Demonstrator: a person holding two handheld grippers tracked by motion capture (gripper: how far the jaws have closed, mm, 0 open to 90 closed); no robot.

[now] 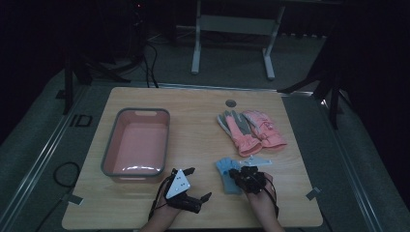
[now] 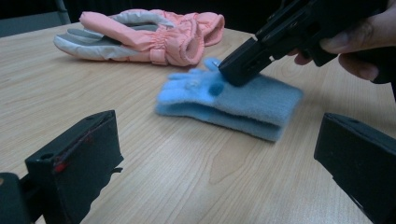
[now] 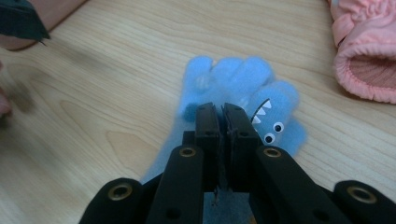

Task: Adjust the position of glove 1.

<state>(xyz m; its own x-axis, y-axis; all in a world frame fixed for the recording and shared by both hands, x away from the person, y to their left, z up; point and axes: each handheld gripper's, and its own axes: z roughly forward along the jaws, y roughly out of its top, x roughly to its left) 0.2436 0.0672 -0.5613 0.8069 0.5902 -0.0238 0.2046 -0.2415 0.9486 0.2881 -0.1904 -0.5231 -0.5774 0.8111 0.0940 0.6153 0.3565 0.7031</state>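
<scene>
pressing down with jaws clenched, right gripper (image 1: 240,172) pinches the small blue fleece glove (image 2: 224,100); left gripper (image 1: 193,182) lies gaping beside it, bare wooden table (image 1: 198,140) between.

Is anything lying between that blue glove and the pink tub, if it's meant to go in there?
Only the left gripper, jaws open, which sits on the table between the blue glove and the pink tub. The right gripper is shut on the glove. The pink gloves lie off to the far side.
</scene>
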